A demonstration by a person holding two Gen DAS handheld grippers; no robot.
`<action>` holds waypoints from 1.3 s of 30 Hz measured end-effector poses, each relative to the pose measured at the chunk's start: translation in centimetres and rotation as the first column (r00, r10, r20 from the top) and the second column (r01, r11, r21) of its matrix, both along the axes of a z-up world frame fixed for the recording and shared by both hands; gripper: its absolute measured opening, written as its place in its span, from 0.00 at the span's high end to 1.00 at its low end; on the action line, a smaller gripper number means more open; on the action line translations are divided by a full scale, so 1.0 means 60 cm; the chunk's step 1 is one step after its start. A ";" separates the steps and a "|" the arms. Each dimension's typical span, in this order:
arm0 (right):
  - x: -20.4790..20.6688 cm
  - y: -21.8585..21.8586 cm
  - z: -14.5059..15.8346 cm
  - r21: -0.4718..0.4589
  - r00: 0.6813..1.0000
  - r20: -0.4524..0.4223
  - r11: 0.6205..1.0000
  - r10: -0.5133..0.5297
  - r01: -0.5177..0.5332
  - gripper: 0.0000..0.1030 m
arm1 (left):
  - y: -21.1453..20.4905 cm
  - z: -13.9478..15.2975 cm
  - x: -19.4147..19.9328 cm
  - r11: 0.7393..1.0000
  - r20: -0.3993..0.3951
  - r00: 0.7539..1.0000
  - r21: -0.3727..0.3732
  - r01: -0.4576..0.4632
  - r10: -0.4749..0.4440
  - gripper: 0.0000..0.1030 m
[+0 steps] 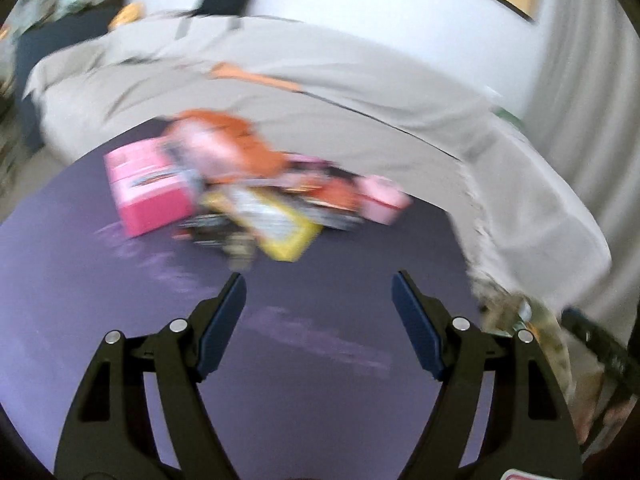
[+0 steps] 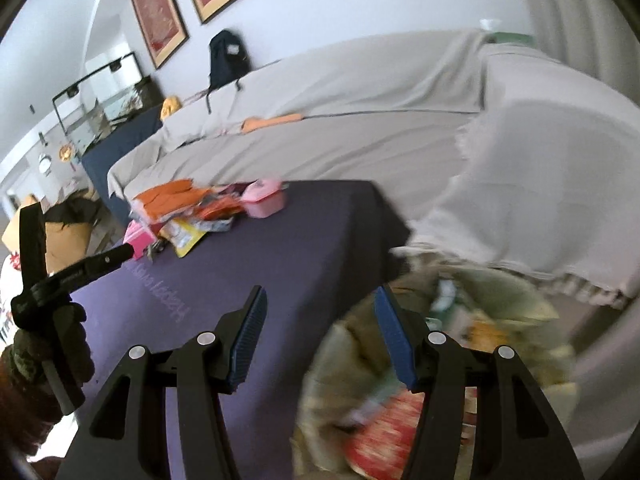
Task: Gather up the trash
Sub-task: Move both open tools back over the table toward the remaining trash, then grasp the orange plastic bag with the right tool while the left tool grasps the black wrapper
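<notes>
The trash pile [image 2: 192, 212], seemingly light crinkly wrappers and small cartons, lies on the purple tabletop [image 2: 304, 248] near the covered sofa [image 2: 360, 148]; pinch a loose wrapper edge. Both the left hand-held gripper [image 1: 319, 284] and right hand-held gripper [image 2: 320, 300] gape empty.

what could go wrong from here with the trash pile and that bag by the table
1. The left tongs are empty with jaws apart, short of the trash pile; its wrappers overlap, so a grab may drag neighbours onto the purple table.
2. The bag sits below the table edge beside the right tongs; dropped wrappers may miss it.
3. The pink box and pink container touch the pile and may not be trash.
</notes>
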State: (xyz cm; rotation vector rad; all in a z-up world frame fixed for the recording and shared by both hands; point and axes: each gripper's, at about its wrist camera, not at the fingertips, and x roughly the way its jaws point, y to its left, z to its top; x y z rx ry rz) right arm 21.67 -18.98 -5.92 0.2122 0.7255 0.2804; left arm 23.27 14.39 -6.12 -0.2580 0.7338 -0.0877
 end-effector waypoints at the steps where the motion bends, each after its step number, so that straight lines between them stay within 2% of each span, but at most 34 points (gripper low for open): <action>1: 0.009 0.020 -0.003 -0.009 1.000 -0.007 1.000 0.011 -0.011 0.48 | 0.029 -0.005 0.004 0.999 -0.008 0.999 -0.019 -0.038 0.038 0.31; 6: 0.047 0.098 -0.025 -0.042 0.997 -0.043 0.997 0.059 -0.061 0.48 | 0.115 -0.015 0.025 0.994 0.001 0.995 -0.056 -0.096 0.096 0.31; 8: 0.062 0.124 -0.038 -0.040 0.995 -0.060 0.996 0.081 -0.083 0.48 | 0.141 -0.007 0.035 0.990 0.021 0.995 -0.099 -0.097 0.099 0.31; 13: 0.099 0.166 -0.063 -0.063 0.993 -0.076 0.994 0.086 -0.091 0.48 | 0.157 0.024 0.082 0.969 0.033 0.989 -0.207 -0.136 0.146 0.31; 17: 0.122 0.188 -0.067 -0.069 0.994 -0.077 0.994 0.080 -0.086 0.48 | 0.144 0.026 0.135 0.959 0.000 0.972 -0.158 -0.233 0.236 0.31; 20: 0.130 0.197 -0.072 -0.071 0.990 -0.097 0.992 0.099 -0.106 0.48 | 0.135 0.004 0.179 0.953 -0.071 0.959 -0.108 -0.282 0.276 0.31; 21: 0.130 0.199 -0.072 -0.079 0.990 -0.099 0.990 0.105 -0.113 0.48 | 0.136 -0.002 0.183 0.954 -0.090 0.959 -0.106 -0.279 0.270 0.38; 22: 0.128 0.200 -0.072 -0.085 0.989 -0.098 0.989 0.110 -0.118 0.48 | 0.136 -0.006 0.184 0.957 -0.092 0.960 -0.096 -0.272 0.264 0.50; 23: 0.126 0.201 -0.071 -0.098 0.989 -0.095 0.987 0.115 -0.125 0.48 | 0.134 -0.005 0.181 0.962 -0.084 0.962 -0.072 -0.264 0.258 0.56; 24: 0.125 0.202 -0.071 -0.109 0.989 -0.092 0.986 0.115 -0.125 0.48 | 0.134 -0.006 0.174 0.968 -0.089 0.967 -0.059 -0.244 0.238 0.70; 25: 0.125 0.203 -0.071 -0.121 0.989 -0.089 0.985 0.114 -0.124 0.48 | 0.137 -0.007 0.167 0.972 -0.096 0.971 -0.065 -0.228 0.221 0.77; 28: 0.128 0.203 -0.073 -0.115 0.989 -0.102 0.986 0.108 -0.120 0.48 | 0.144 -0.005 0.130 0.980 -0.097 0.979 -0.069 -0.188 0.181 0.86; 32: 0.130 0.207 -0.070 -0.070 0.988 -0.112 0.990 0.111 -0.119 0.48 | 0.157 0.005 0.065 0.992 -0.080 0.990 -0.050 -0.120 0.115 0.87; 39: 0.120 0.233 -0.054 -0.076 0.988 -0.096 0.989 0.121 -0.129 0.48 | 0.177 0.012 -0.019 0.998 -0.094 0.996 -0.070 -0.006 -0.001 0.87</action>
